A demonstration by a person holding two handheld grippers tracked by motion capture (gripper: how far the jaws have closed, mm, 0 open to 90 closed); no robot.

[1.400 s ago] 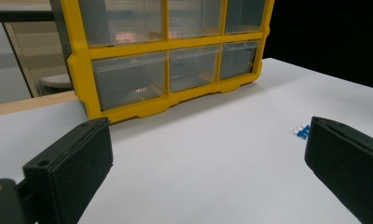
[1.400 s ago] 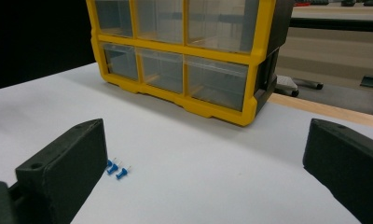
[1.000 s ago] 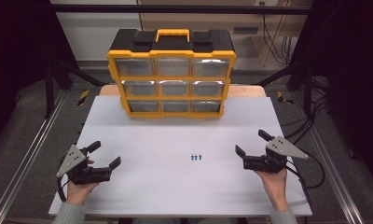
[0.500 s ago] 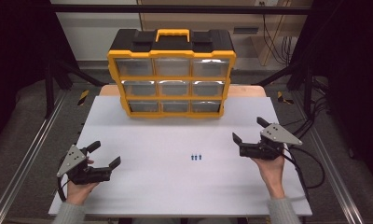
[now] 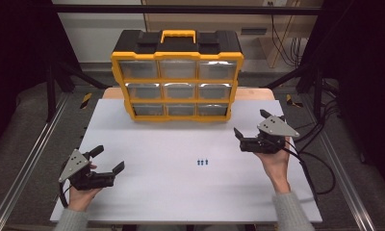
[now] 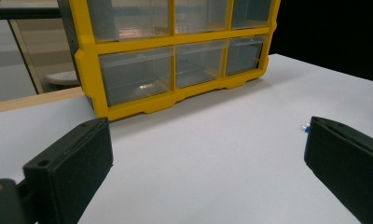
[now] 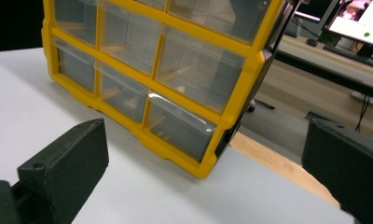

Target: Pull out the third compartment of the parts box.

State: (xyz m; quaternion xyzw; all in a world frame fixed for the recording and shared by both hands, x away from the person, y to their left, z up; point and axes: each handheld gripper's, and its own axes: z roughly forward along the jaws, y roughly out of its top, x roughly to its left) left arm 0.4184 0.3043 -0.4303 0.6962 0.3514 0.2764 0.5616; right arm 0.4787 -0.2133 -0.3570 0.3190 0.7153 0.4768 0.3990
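From above, the little blue pieces (image 5: 203,162) lying on the white table (image 5: 157,202) are too small to make out, and in the left gripper view the jaw on the right hides all but a speck of them (image 6: 306,127). The yellow drawer cabinet (image 5: 176,79) is cut off at the top edge in both gripper views, and what lies behind its cloudy drawer fronts (image 7: 198,70) cannot be told. Both of the person's forearms (image 5: 287,211) run off the bottom of the high view.
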